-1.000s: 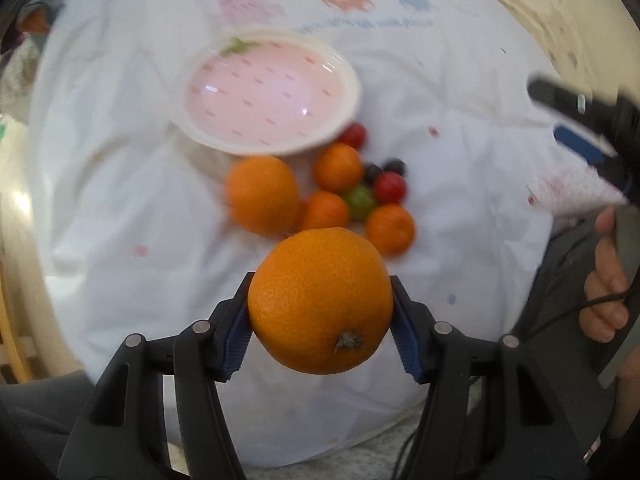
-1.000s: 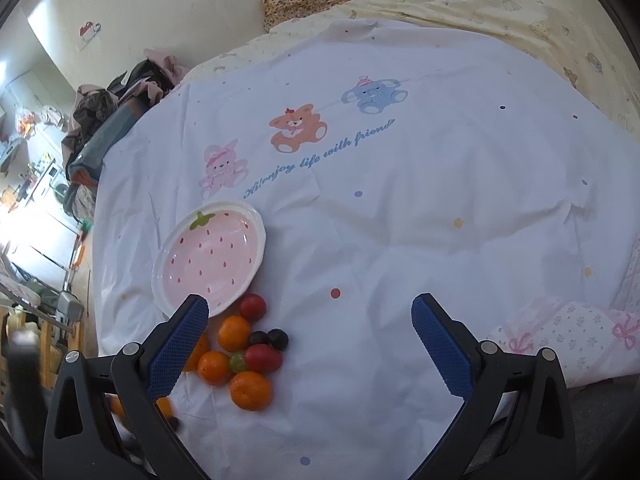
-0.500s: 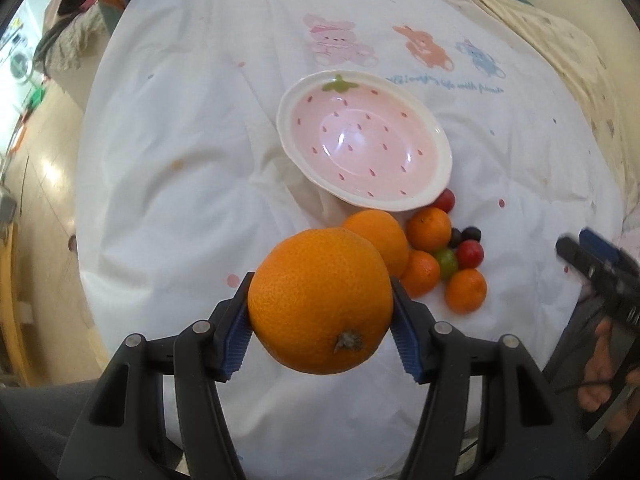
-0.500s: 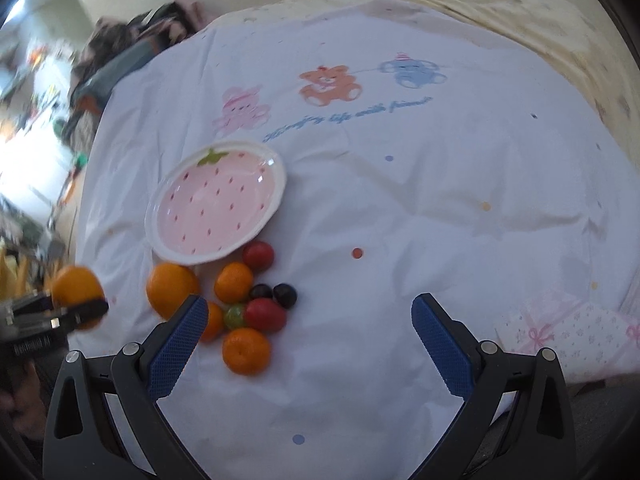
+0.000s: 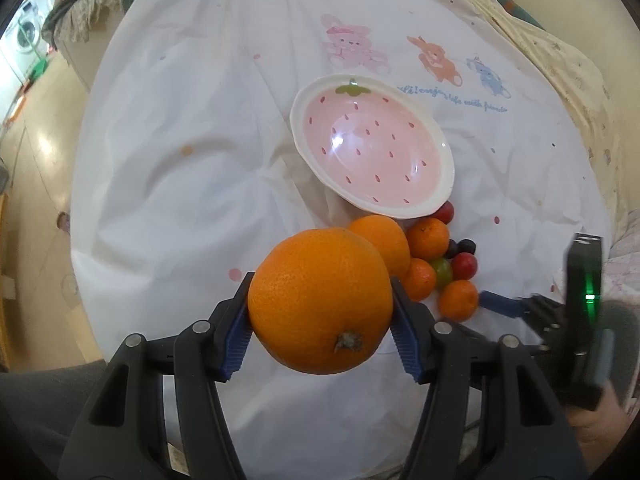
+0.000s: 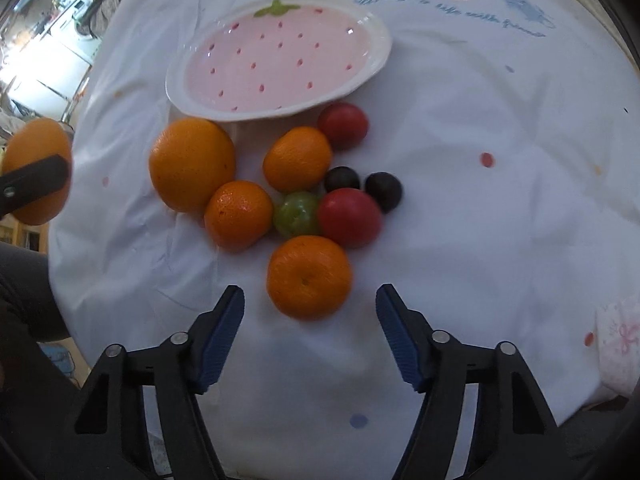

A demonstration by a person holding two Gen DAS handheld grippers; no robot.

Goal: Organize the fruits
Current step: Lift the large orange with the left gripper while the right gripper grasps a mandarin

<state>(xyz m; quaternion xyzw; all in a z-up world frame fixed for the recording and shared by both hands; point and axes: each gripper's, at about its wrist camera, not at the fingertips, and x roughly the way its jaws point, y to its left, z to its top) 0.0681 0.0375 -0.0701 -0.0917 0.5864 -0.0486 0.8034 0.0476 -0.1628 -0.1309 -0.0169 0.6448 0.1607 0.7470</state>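
Observation:
My left gripper (image 5: 320, 334) is shut on a large orange (image 5: 320, 300) and holds it above the white cloth, near side of the pink strawberry plate (image 5: 436, 140). The held orange also shows at the left edge of the right wrist view (image 6: 36, 144). My right gripper (image 6: 310, 336) is open and empty, just short of a mandarin (image 6: 309, 276). Beyond it lie another large orange (image 6: 191, 162), two more mandarins (image 6: 238, 214), a green tomato (image 6: 297, 213), two red tomatoes (image 6: 349, 217) and two dark grapes (image 6: 383, 190). The plate (image 6: 372, 64) is empty.
The white cloth (image 5: 192, 152) with printed bears covers a round table. A floral pink cloth (image 6: 618, 344) lies at the right edge. Floor and a washing machine (image 5: 28, 28) lie beyond the table's left edge.
My right gripper has moved down and forward close to the fruit pile, its jaws somewhat narrower. My left gripper has swung left with the orange, so the plate now sits to its right.

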